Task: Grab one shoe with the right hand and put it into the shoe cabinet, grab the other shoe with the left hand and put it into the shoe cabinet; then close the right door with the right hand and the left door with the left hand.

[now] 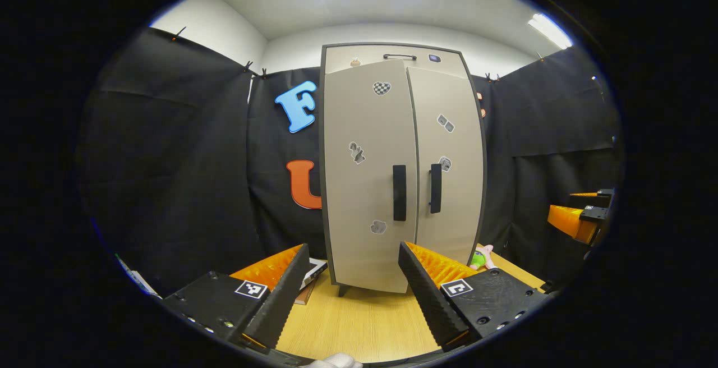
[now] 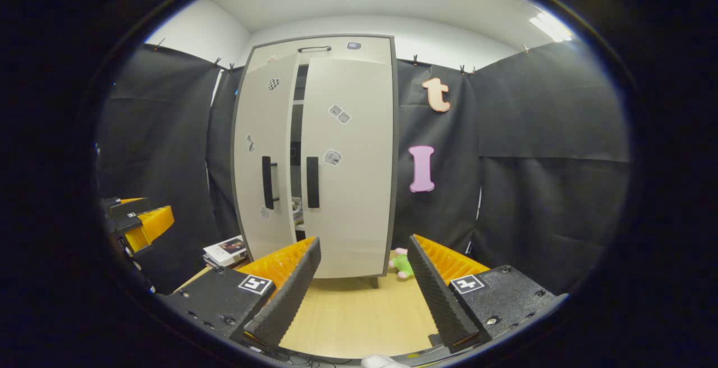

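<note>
both claws stand open and empty over the worktop (image 1: 364,317): left claw (image 1: 353,278), right claw (image 2: 364,278). straight ahead of the left claw, the shoe cabinet (image 1: 401,171) has its left door (image 1: 367,177) slightly ajar, right door (image 1: 449,160) looking shut. left claw is nearer that door, i'd say.

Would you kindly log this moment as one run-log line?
left gripper: open, empty | right gripper: open, empty | shoe cabinet: right door shut, left door ajar | phase: left door closing pending
</note>
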The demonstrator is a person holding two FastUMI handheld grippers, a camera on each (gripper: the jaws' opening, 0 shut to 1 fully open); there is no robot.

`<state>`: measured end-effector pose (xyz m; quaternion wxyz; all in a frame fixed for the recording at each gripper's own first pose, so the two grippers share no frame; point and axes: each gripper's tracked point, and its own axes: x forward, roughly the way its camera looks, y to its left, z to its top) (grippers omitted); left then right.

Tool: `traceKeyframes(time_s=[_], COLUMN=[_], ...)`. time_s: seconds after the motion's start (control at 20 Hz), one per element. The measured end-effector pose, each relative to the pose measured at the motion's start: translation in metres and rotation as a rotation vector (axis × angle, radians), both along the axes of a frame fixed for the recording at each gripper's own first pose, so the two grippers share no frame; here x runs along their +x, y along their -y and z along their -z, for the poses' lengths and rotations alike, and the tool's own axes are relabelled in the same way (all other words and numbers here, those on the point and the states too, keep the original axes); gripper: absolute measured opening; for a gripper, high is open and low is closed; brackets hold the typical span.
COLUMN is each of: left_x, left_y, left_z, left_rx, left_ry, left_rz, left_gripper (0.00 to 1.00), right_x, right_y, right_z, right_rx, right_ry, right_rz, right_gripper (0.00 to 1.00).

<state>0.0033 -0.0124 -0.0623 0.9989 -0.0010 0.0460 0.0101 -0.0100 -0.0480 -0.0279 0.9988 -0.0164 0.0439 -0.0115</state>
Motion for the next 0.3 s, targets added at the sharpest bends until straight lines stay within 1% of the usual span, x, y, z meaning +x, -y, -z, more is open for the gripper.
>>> traceKeyframes(time_s=[0.3], left_x=[0.0015], left_y=[-0.0005], left_z=[0.0021], left_rx=[0.003], left_ry=[-0.003], left_rz=[0.005], left_gripper=[0.96], right_x=[0.0], right_y=[0.0001], right_z=[0.0016], right_rx=[0.009], right_ry=[-0.009], right_rz=[0.006], right_gripper=[1.0])
